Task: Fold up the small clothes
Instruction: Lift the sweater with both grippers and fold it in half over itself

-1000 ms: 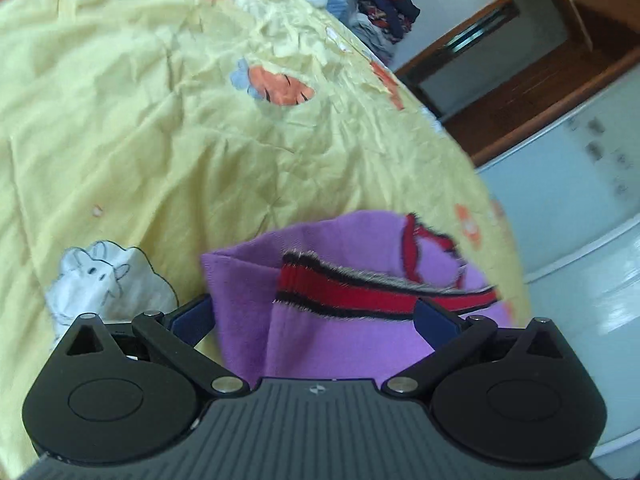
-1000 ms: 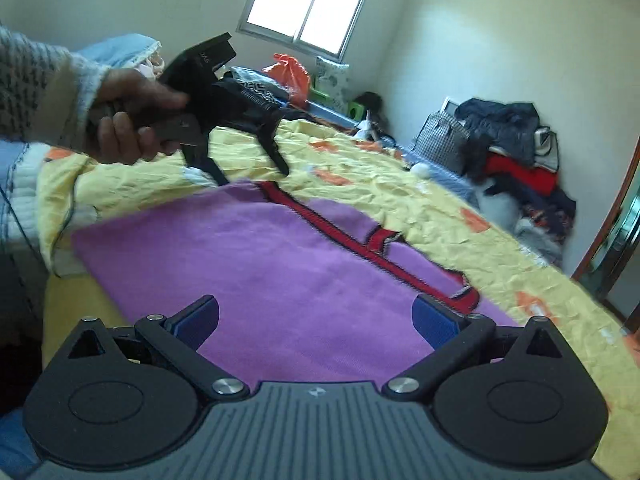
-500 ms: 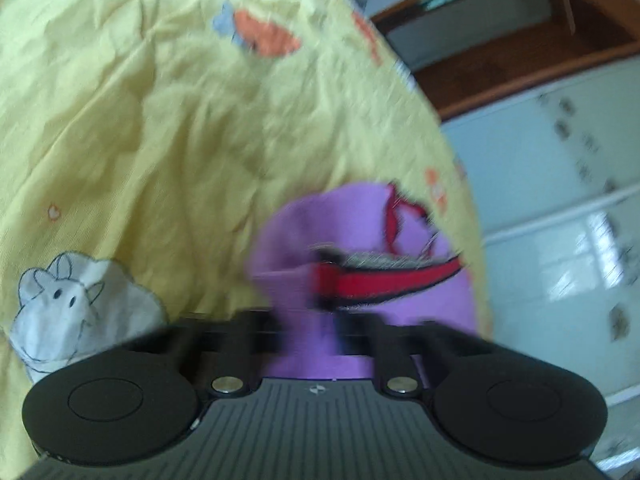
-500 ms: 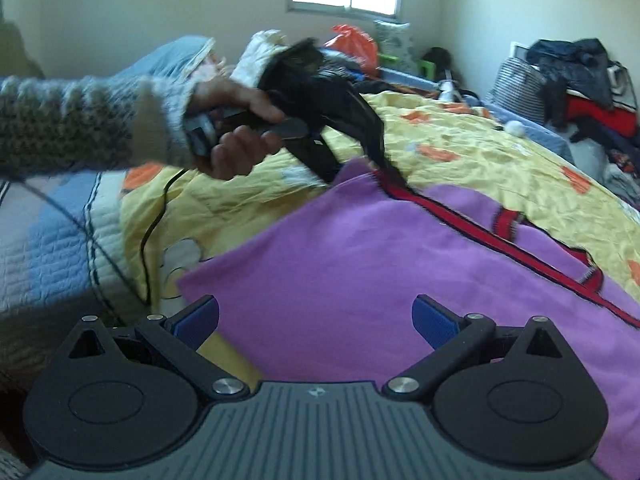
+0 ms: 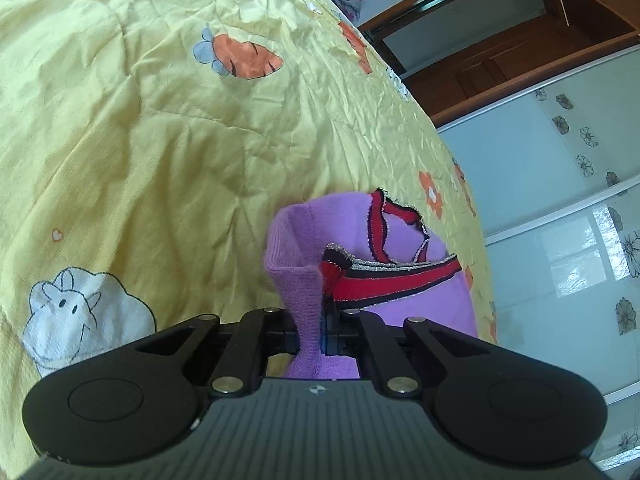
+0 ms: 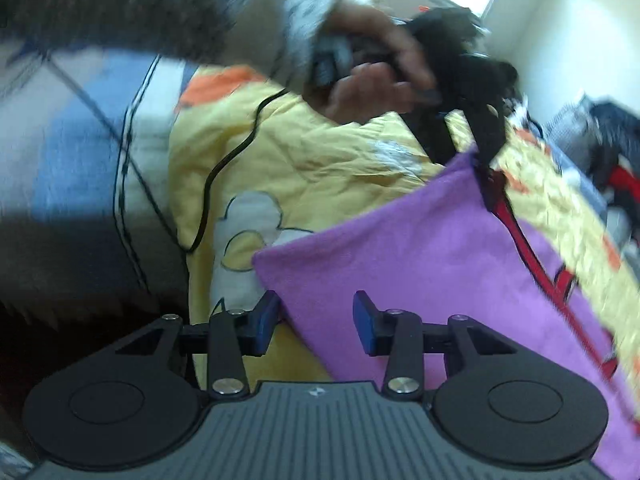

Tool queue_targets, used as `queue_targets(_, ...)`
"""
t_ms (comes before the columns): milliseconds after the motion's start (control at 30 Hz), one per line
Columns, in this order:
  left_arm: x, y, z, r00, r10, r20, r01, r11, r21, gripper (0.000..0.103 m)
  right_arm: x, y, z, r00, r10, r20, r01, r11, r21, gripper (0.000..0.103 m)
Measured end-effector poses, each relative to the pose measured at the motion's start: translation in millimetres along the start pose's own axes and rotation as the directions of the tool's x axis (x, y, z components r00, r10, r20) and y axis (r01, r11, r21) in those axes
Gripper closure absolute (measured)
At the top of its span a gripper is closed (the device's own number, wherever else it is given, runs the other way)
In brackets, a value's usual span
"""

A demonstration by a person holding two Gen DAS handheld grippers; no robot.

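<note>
left gripper [image 5: 320, 334] clamps purple garment [image 5: 404, 300] corner | right gripper [image 6: 316, 322] closing, garment edge between jaws

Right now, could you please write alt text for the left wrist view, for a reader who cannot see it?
The left hand-held gripper is shut on a bunched corner of a purple garment with red trim. The garment lies on a wrinkled yellow bedspread printed with carrots and a rabbit.

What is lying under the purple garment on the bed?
Under the purple garment lies the yellow cartoon-print bedspread, visible all around it. The part directly beneath stays covered. The left gripper pinches one corner; the right gripper is closing on another edge.
</note>
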State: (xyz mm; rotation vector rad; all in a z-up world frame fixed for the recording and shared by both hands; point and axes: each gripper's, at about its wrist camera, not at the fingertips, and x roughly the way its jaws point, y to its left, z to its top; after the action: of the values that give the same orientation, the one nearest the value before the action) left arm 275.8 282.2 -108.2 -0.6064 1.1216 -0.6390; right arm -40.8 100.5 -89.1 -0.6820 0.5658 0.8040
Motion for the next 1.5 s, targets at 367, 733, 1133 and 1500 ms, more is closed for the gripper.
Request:
queue_targets(367, -3, 12, -4, 0.999, -0.040, 0.011, 0.041, 0.998, -0.051, 0.095, 29, 34, 14, 0.998, -0.013, -0.060, 0.007, 0.996, -0.087, 0.054)
queue_targets(733, -2, 24, -6, 0.998, -0.062, 0.017, 0.063, 0.991, -0.121, 0.095, 14, 28, 6, 0.999, -0.023, -0.026, 0.023, 1.000, -0.005, 0.070)
queue_targets(1133, -3, 35, -9, 0.997, -0.073, 0.028, 0.077, 0.986, -0.148, 0.095, 26, 30, 1, 0.994, -0.112, -0.008, 0.111, 0.992, -0.060, 0.100)
queue_targets(1500, -10, 7, -6, 0.988, -0.141, 0.058, 0.146, 0.986, -0.085, 0.097, -7, -27, -3, 0.992, -0.050, 0.113, 0.017, 0.963, 0.269, 0.099)
